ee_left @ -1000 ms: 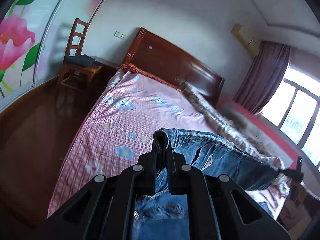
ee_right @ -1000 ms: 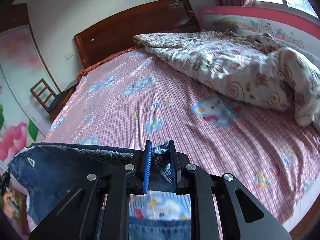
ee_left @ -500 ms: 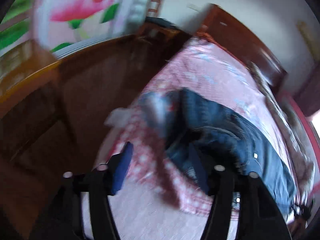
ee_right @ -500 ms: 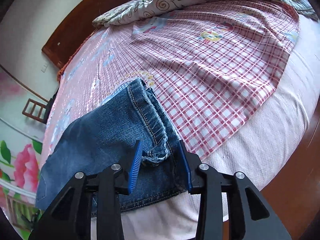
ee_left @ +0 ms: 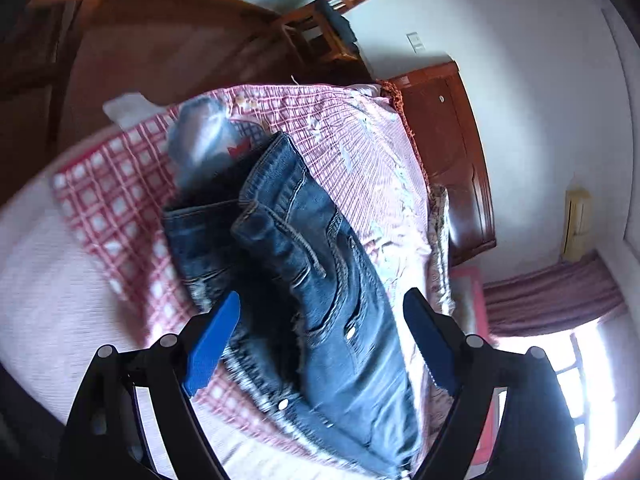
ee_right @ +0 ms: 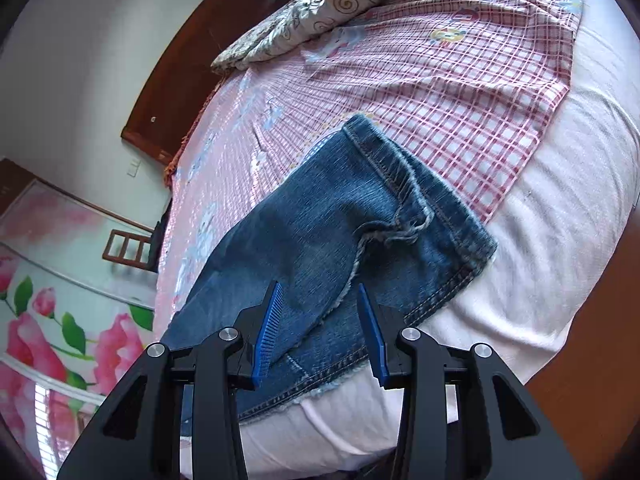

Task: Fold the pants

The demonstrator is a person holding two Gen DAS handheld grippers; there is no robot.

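The wide bed (ee_right: 552, 240), white mattress under a pink-checked sheet, fills both views. On it near the lower edge lie the blue denim pants (ee_left: 320, 264) – waistband end under the left gripper (ee_left: 320, 336), hem end under the right gripper (ee_right: 318, 320). Their long axis runs from one tool to the other. Left jaws have just been opening and stand wide apart; right jaws stand apart – cloth below both, gripped by neither.

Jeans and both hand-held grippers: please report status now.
Left hand-held gripper open, jaws just widened, jeans released. Right hand-held gripper open above jeans. Jeans lying folded on bed. Nothing in the way.
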